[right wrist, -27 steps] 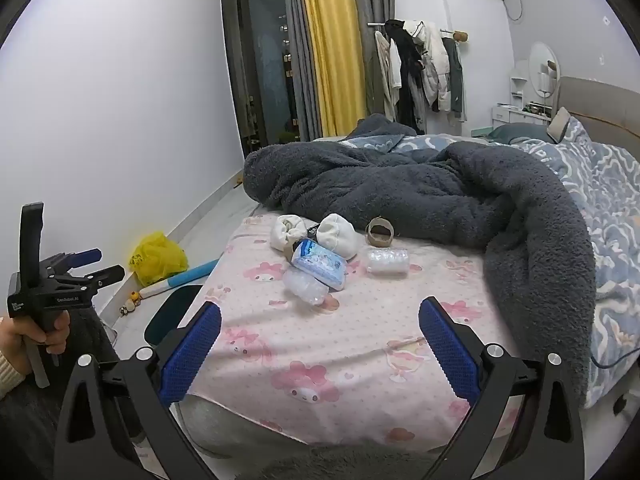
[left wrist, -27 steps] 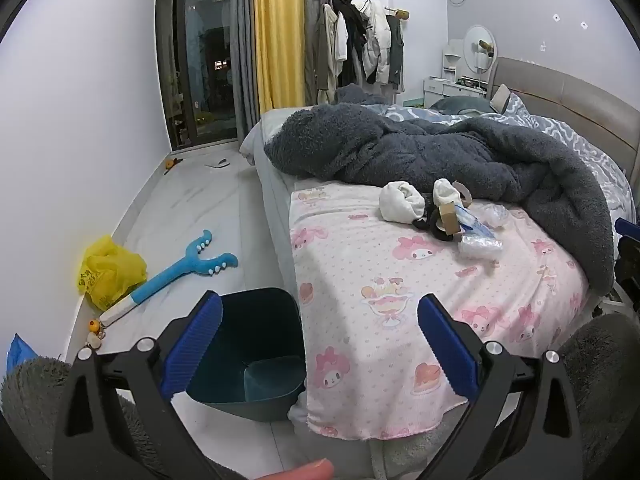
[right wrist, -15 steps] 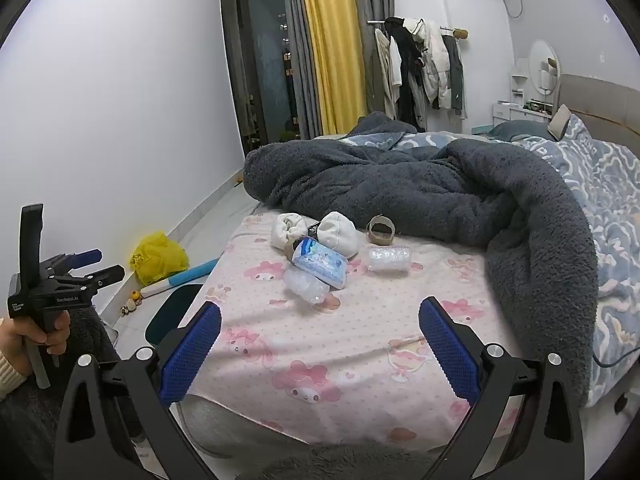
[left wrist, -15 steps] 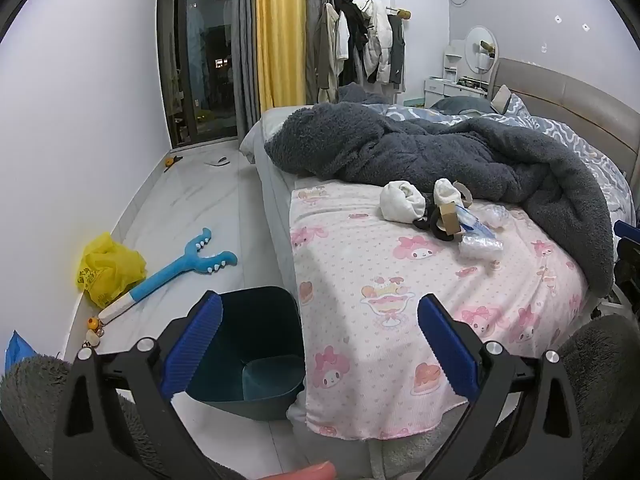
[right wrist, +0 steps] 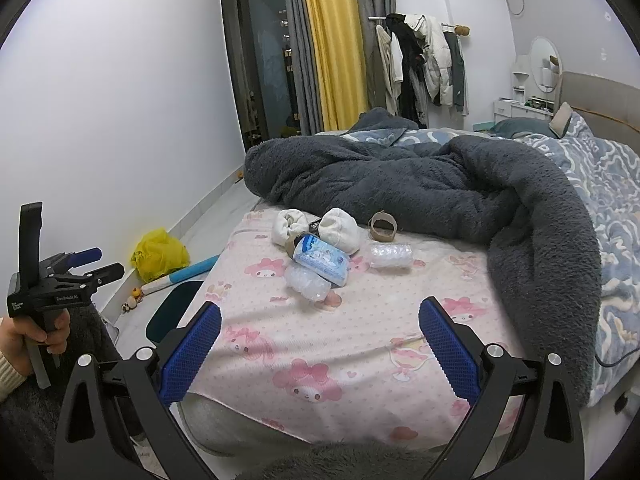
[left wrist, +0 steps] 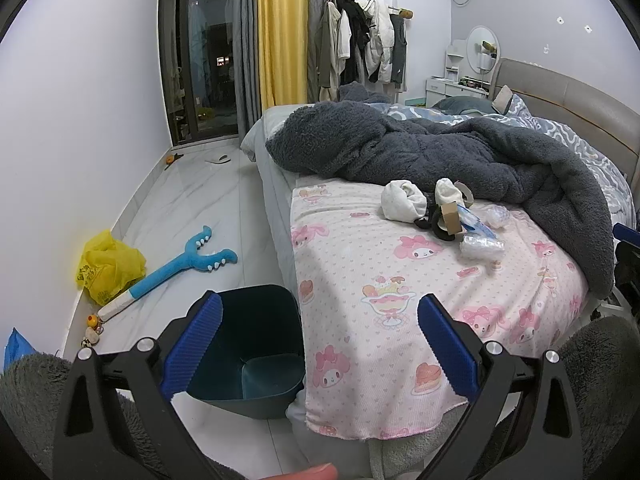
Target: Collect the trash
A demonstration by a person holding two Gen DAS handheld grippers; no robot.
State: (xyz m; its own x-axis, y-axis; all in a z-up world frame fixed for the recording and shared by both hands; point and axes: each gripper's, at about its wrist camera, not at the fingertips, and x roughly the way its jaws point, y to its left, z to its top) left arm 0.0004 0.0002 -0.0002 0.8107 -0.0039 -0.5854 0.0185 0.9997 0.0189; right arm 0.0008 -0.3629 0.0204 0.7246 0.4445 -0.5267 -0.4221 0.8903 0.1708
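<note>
The trash sits in a little heap on the bed, on the pink cartoon sheet (right wrist: 304,352), close to the edge of the dark fluffy blanket (right wrist: 440,184). In the heap are a blue and white packet (right wrist: 322,258), a crinkly clear wrapper (right wrist: 308,286) just in front of it, a clear plastic roll (right wrist: 390,256) to the side, and a brown cardboard ring (right wrist: 383,227) behind. Two white balled-up things (right wrist: 340,230), maybe socks, lie touching the packet.

A dark blue bin (left wrist: 256,344) stands on the floor right beside the bed, and it looks empty.

The right gripper (right wrist: 320,348) hangs over the near end of the bed, well apart from the heap, its jaws spread wide with nothing in them. The left gripper (left wrist: 320,344) hangs over the bin and the bed corner, jaws spread wide too, holding nothing.

On the floor by the wall lie a yellow bag (left wrist: 110,266) and a long blue toy (left wrist: 176,268).
</note>
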